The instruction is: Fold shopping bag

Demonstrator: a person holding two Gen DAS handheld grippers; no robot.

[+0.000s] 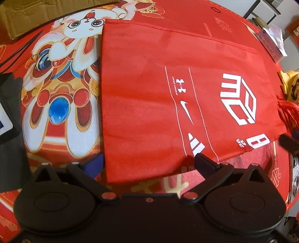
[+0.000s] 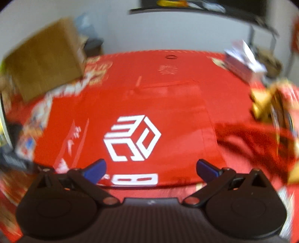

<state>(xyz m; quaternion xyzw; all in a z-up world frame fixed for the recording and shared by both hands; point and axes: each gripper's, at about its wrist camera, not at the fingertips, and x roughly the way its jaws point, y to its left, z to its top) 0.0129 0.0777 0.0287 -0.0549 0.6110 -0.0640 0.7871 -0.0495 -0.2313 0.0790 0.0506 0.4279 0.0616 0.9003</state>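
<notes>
The red shopping bag [image 1: 158, 97] lies flat and spread out on the surface [image 1: 56, 145], which is covered by a red cloth printed with a cartoon rabbit [image 1: 61, 74]. In the left wrist view the bag fills the middle of the picture, its near corner at about 6 o'clock, just ahead of the left tongs [image 1: 148, 164]. These tongs stand wide apart, holding nothing: one finger sits just off the bag's left edge over the cloth, the other over the bag near its white striped logo [image 1: 196, 145]. A white cube-shaped logo [image 1: 241, 99] shows at 3 o'clock on the bag, and a cardboard box [image 1: 37, 13] lies at 11 o'clock beyond the cloth. At the far right edge a dark tip [image 1: 288, 143] reaches in beside the bag's edge; what it is cannot be told.

The right wrist view is blurred. The bag [image 2: 149, 104] again lies flat ahead, cube logo [image 2: 131, 138] in the centre. The right tongs [image 2: 151, 169] are also wide open and empty, both fingers above the bag's near edge; whether they touch the fabric cannot be told. A cardboard box [image 2: 44, 61] stands at 10 o'clock, a red tassel [image 2: 248, 138] and a yellow object [image 2: 265, 104] at 3 o'clock.
</notes>
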